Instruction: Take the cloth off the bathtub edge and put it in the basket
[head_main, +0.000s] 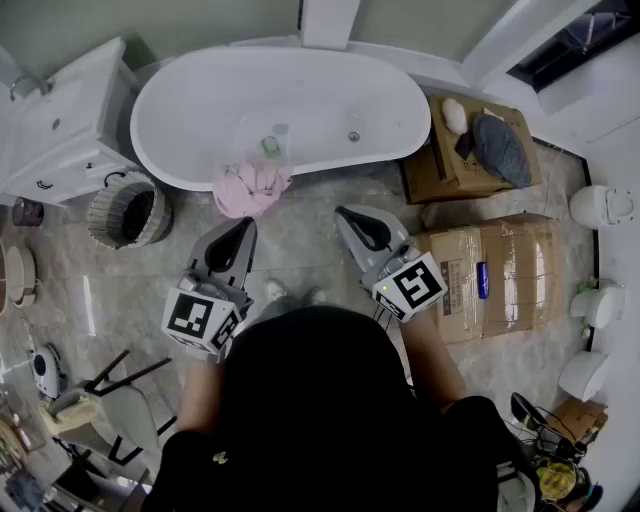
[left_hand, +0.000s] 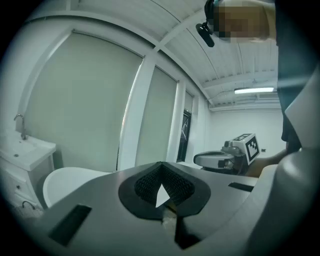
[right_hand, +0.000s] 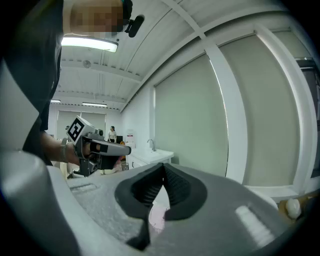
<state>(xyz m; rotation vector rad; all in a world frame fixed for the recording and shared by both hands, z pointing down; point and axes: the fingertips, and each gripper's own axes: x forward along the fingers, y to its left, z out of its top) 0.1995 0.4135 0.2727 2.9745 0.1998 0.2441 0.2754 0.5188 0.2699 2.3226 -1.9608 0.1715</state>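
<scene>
Two near-level: left claw (head_main: 243, 225), right claw (head_main: 347, 214).

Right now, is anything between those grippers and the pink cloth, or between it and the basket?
Nothing visible. Only bare grey floor separates the left gripper and right gripper from the crumpled pink cloth on the white bathtub rim, and the cloth from the round woven basket.

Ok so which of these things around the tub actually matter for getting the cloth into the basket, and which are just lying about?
Part of the job:
pink cloth, draped on the bathtub edge
wicker basket
left gripper and right gripper, both shut and empty

Just lying about:
cardboard boxes
dark bundle on the far box
vanity with sink
</scene>
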